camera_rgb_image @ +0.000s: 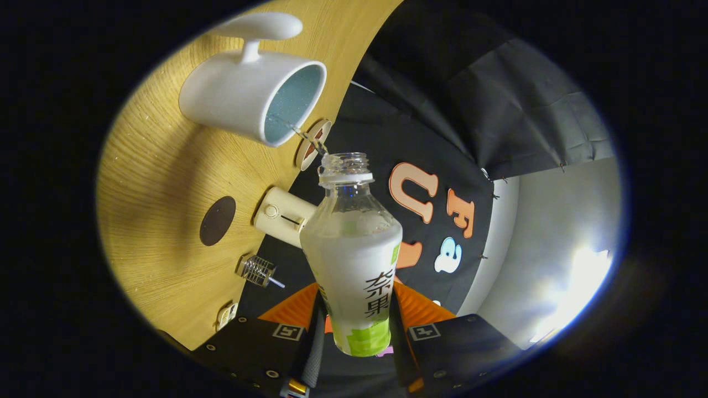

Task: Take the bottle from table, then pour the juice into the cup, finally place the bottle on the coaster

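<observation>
Frosted plastic fills the middle of the gripper view: the bottle [354, 260] sits clamped between the two fingers of the gripper [357, 331], both pressing on its lower sides, so the tongs are clenched on it. Its base is cut off from sight behind the fingers, and its cap is off. The whole scene is rolled, so the wooden table [160, 221] stands on edge beside the bottle. A thin stream of liquid runs from the bottle's open neck into the mouth of the white cup [251, 99], which stands on the table just beyond the neck; how full the cup is cannot be told. Its handle [260, 30] points away from the bottle. Close behind the stream, at the table's edge, is a round wooden coaster [313, 143], partly hidden by the cup's rim. A dark round mat [217, 220] lies on bare wood nearer the fingers. Along the edge stand a cream cylinder [282, 215], a small wire coil [258, 271] and a little white piece [227, 315], too small to name. Beyond the table hangs the black cloth wall [498, 110].
</observation>
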Tool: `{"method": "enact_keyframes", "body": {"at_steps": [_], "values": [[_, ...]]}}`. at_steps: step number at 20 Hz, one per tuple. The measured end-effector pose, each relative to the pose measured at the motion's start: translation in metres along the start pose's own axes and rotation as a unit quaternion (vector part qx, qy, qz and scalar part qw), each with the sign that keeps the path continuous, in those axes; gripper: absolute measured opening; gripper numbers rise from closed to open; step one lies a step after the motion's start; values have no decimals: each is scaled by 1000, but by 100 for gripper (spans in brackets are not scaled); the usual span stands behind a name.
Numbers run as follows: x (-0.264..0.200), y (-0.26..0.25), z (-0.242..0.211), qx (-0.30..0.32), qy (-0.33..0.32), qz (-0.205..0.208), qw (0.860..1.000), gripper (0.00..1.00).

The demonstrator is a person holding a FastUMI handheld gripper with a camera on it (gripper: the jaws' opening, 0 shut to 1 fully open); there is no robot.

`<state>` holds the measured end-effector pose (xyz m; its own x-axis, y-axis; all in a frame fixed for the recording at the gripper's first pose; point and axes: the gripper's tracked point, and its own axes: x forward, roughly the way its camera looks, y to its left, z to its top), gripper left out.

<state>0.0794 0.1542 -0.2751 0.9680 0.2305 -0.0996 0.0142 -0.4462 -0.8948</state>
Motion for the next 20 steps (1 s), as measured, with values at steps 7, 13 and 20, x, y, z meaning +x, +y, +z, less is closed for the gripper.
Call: {"method": "enact_keyframes", "body": {"at_steps": [7, 13, 20], "values": [[3, -6, 2, -25, -11, -3, 1000, 54], [7, -7, 4, -39, -18, -3, 999, 54], [8, -16, 13, -60, -36, -16, 997, 54]]}}
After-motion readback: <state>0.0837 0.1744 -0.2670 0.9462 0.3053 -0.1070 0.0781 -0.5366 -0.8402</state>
